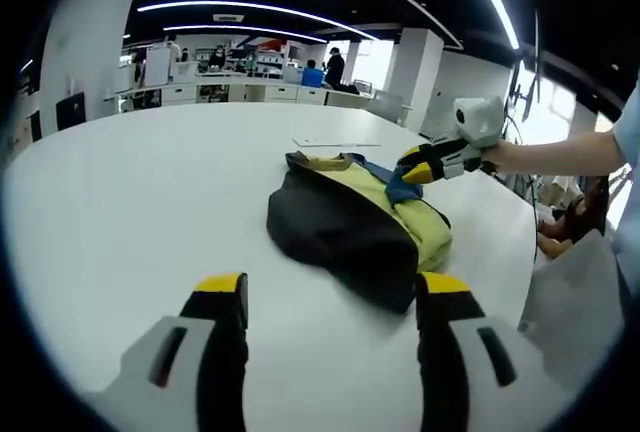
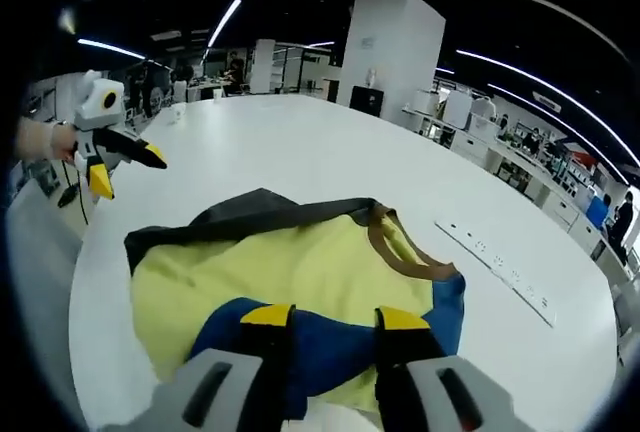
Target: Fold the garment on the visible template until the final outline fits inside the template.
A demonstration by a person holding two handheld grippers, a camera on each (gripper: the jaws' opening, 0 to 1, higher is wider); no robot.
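Garment (image 2: 300, 282) (yellow, blue) lies pinched under right gripper (image 2: 332, 320); left gripper (image 1: 332, 292) spread.

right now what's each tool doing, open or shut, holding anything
Left tool: open, holding nothing, short of the garment.
Right tool: jaws down on the blue part of the garment; whether it grips cannot be told.

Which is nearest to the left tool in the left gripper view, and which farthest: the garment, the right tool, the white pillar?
1. The garment, just ahead of the left tool, slightly to the right.
2. The right tool, at the garment's far right edge.
3. The white pillar, beyond the table.
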